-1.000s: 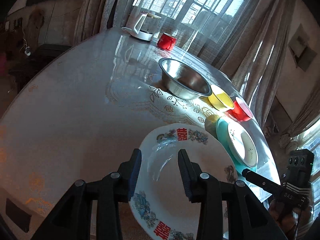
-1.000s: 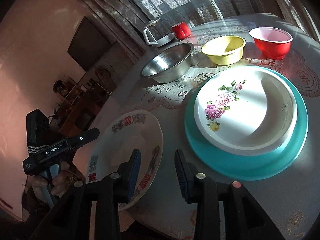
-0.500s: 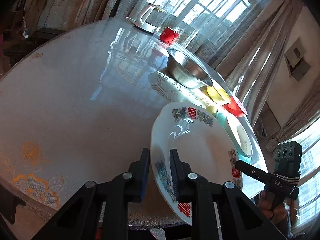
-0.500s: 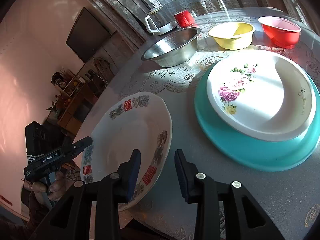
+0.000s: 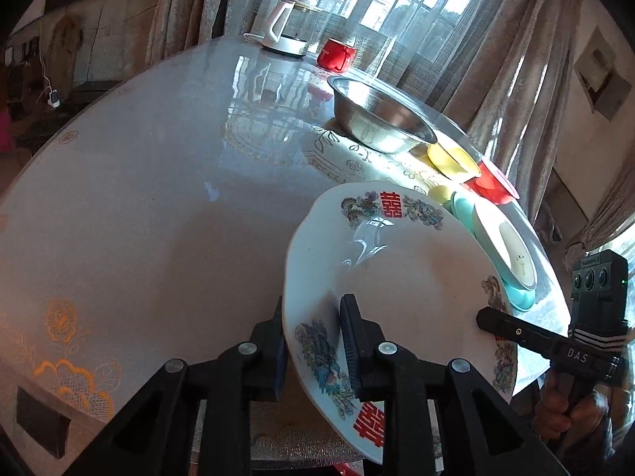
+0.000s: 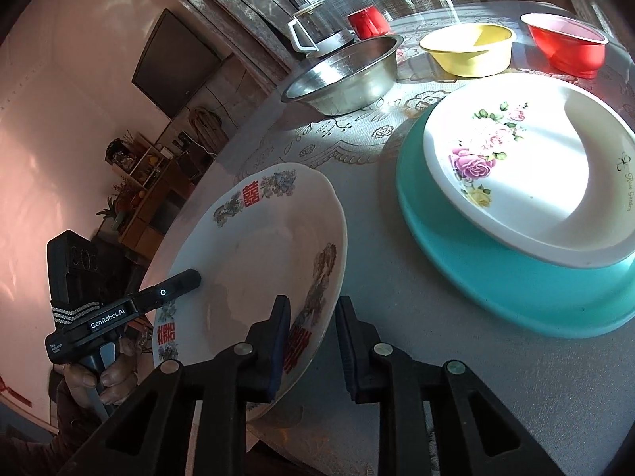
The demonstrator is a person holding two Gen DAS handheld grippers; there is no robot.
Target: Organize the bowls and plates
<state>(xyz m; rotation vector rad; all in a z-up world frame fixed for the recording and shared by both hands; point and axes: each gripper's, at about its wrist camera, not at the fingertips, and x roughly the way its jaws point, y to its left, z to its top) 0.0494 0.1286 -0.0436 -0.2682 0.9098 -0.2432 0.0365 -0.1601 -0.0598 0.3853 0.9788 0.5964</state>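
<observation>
A white plate with red double-happiness marks (image 5: 401, 277) is tilted up off the table, its near rim clamped in my left gripper (image 5: 313, 329). In the right wrist view the same plate (image 6: 258, 246) rises at left, with the left gripper (image 6: 174, 287) on its far rim. My right gripper (image 6: 311, 333) is open, its jaws straddling the plate's near rim without pressing it. A white rose plate (image 6: 528, 174) lies stacked on a teal plate (image 6: 476, 277). Behind stand a steel bowl (image 6: 345, 75), a yellow bowl (image 6: 468, 53) and a red bowl (image 6: 567, 45).
A round table with a lace-patterned cover (image 5: 139, 198) carries everything. A white kettle (image 5: 283, 29) and a red mug (image 5: 337, 55) stand at its far edge by the curtained window. The right gripper also shows in the left wrist view (image 5: 496, 323).
My left gripper closed on the plate's rim and lifted it to a tilt. My right gripper moved in until its open jaws straddle the opposite rim.
</observation>
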